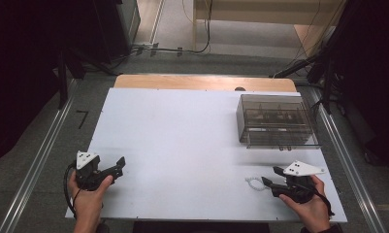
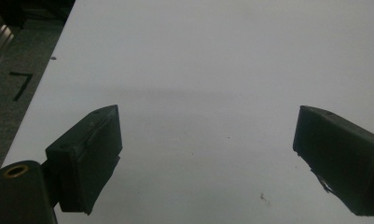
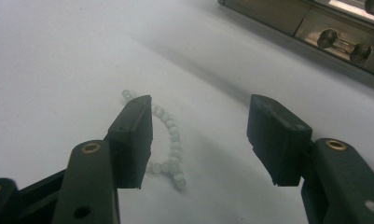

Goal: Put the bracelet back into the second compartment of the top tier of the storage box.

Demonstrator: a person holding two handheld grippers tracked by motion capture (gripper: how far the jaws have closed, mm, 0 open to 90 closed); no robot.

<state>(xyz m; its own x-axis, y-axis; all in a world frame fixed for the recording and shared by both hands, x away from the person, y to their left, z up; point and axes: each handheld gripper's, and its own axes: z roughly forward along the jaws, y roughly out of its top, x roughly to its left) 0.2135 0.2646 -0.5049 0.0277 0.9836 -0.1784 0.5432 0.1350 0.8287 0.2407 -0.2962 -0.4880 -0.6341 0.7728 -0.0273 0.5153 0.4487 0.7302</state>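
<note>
Two hand-held claws over a white tabletop point(image 1: 182, 145). The right claw point(image 3: 198, 140) stands with its jaws spread wide and grips nothing; a string of pale beads point(image 3: 168, 140) lies flat on the tabletop just ahead of it, curling past the inner face of the jaw seen at the left of the right gripper view and partly hidden behind that jaw. In the high view the same beads point(image 1: 253, 183) lie just off the tips of the right claw point(image 1: 269, 182), on the side away from the hand. The wide spread and low, forward-pointing pose suggest a claw lined up to close on the strand; because the beads sit toward one jaw and not midway between the two, a small sideways shift would likely centre them before closing.

Beyond the right claw, well apart from the beads, stands a smoky transparent box point(image 1: 274, 121) with small items inside, too dim to identify; its front wall point(image 3: 315, 23) crosses the far corner of the right gripper view. It may be where the beads are to go.

The left claw point(image 2: 208, 140) is likewise wide open and empty, over bare tabletop. In the high view the left claw point(image 1: 117, 165) is well apart from the beads, apparently idle.
</note>
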